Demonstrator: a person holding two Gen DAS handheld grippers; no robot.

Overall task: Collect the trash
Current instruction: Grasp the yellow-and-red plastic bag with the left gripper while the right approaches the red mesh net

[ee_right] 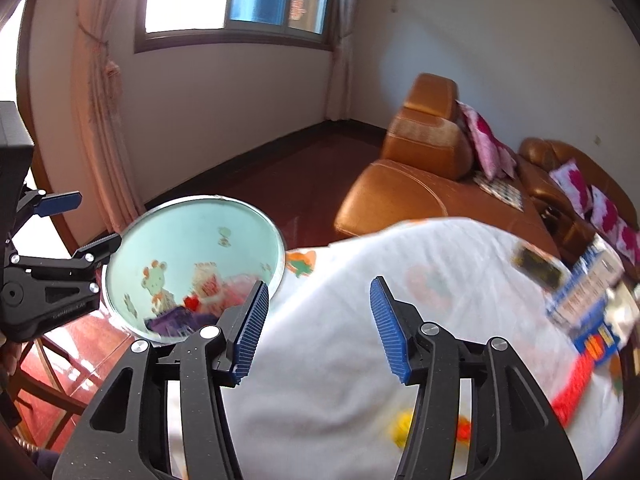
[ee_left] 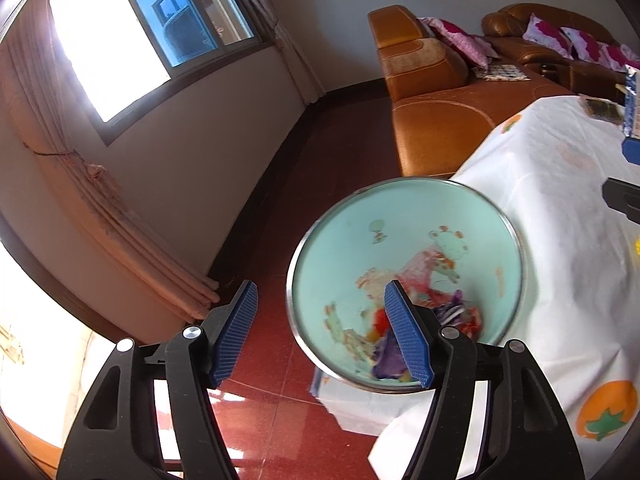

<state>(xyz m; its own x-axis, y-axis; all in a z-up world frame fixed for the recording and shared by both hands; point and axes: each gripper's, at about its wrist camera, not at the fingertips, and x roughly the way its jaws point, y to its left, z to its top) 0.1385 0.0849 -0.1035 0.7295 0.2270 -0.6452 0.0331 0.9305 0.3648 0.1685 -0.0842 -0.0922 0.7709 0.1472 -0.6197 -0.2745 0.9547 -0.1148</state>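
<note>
The trash bin (ee_left: 404, 280) is a round pale-green pail with a shiny metal rim and cartoon animal prints on its inner wall. At its bottom lies a heap of crumpled wrappers (ee_left: 424, 312) in red, purple, pink and orange; the heap is blurred, so single pieces cannot be told apart. The bin stands on the red tiled floor (ee_left: 280, 240), tight against the draped edge of the counter (ee_left: 560, 220), which is covered by a white cloth printed with orange fruit.

The left gripper (ee_left: 320, 334) points forward and downward over the near rim of the bin. Its jaws stand wide apart and hold nothing: the right blue pad overlaps the bin's mouth in the picture, the left pad shows over bare floor.

The right gripper (ee_right: 318, 328) tilts downward over the white cloth, jaws likewise spread with nothing between them. From its view the bin (ee_right: 192, 248) sits to the left, beside the left pad, not between the jaws. Farther right on the counter lie a blue and white carton (ee_right: 588, 300), a red strip (ee_right: 576, 388) and small yellow and orange bits (ee_right: 402, 428), all blurred.
</note>
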